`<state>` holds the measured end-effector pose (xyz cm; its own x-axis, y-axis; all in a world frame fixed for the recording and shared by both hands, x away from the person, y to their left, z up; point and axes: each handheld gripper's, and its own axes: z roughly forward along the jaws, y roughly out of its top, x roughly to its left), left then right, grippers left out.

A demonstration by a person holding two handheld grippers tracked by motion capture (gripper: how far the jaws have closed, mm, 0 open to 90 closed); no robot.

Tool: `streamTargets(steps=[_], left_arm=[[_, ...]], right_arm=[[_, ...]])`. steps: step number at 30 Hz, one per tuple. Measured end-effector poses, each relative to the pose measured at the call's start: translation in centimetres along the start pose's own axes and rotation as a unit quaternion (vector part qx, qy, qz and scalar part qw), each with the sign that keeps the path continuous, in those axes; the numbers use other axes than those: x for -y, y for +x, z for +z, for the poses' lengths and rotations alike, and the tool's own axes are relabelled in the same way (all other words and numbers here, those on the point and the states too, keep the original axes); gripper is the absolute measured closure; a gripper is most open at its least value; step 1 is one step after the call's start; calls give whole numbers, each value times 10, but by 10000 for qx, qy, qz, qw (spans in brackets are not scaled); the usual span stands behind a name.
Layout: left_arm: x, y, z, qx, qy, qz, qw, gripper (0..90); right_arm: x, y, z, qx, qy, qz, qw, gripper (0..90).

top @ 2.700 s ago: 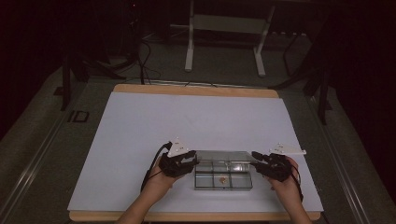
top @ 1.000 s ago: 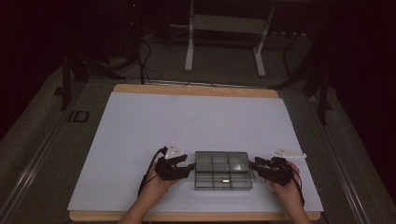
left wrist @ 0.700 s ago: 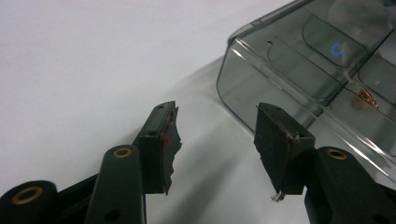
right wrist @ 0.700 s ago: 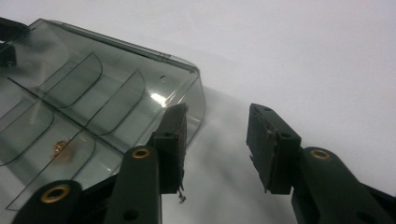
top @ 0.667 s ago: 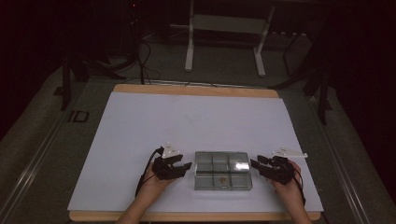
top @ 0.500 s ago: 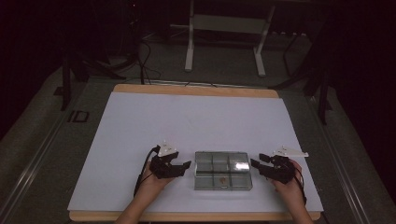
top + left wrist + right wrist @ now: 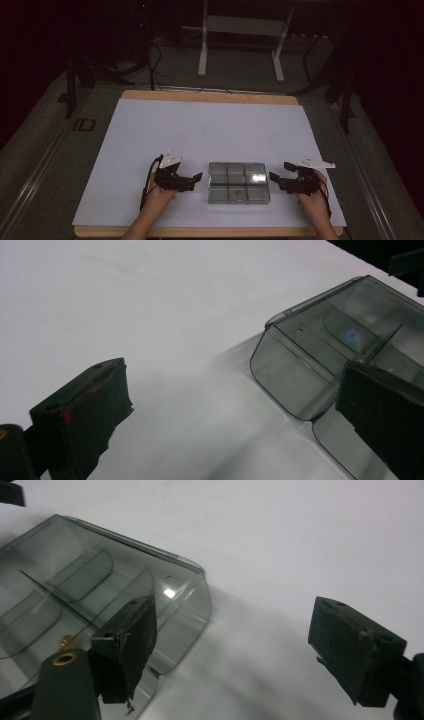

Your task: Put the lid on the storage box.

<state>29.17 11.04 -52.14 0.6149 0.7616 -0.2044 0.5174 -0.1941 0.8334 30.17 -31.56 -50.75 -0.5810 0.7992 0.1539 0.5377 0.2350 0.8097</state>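
Note:
A clear plastic box with several compartments lies closed on the white table cover near the front edge. A small brownish item sits in one front compartment. My left gripper is just off the box's left end and points at it. My right gripper faces the right end. Both sets of jaws have just been opening. In the left gripper view the left gripper stands wide, with the box corner ahead and untouched. In the right gripper view the right gripper also gapes, the box beside its left jaw.
The white cover stretches far behind the box. The table's wooden front edge lies close under the person's forearms. A white metal stand and cables are on the dark floor beyond the table.
Both grippers were at the box's two ends earlier. They have since drawn outward from it, and their jaws have spread. The box has stayed in place.

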Motion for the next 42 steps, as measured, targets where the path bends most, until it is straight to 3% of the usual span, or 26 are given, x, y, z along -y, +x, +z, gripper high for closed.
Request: streamTargets(steps=[6,12,17,24,26,28,32,35,42], left_arm=[[4,-1,-1,24,51,102,9999,14],[9,-2,-9,-37,-86,161,9998,14],[12,1,-12,-69,-121,95,9999,14],[16,2,-18,-261,-197,106,9994,14],[17,2,-19,-283,-219,89,9993,14],[19,3,-20,-320,-249,62,9992,14],[22,4,-20,-347,-280,49,9990,14],[25,2,-19,-256,-258,99,9993,14],[29,7,-20,-352,-366,-94,9987,15]], right_arm=[[3,-3,-1,-24,-50,47,10000,153],[10,-6,-2,158,-68,-53,9998,141],[14,-9,-4,237,-137,-45,9996,141],[23,-16,-12,534,-272,-47,9982,142],[27,-22,-17,752,-324,-23,9966,142],[28,-23,-18,769,-334,-8,9965,142],[32,-30,-24,1052,-408,82,9936,142],[34,-33,-24,1083,-403,123,9932,142],[38,-34,-21,1340,-356,89,9903,142]])
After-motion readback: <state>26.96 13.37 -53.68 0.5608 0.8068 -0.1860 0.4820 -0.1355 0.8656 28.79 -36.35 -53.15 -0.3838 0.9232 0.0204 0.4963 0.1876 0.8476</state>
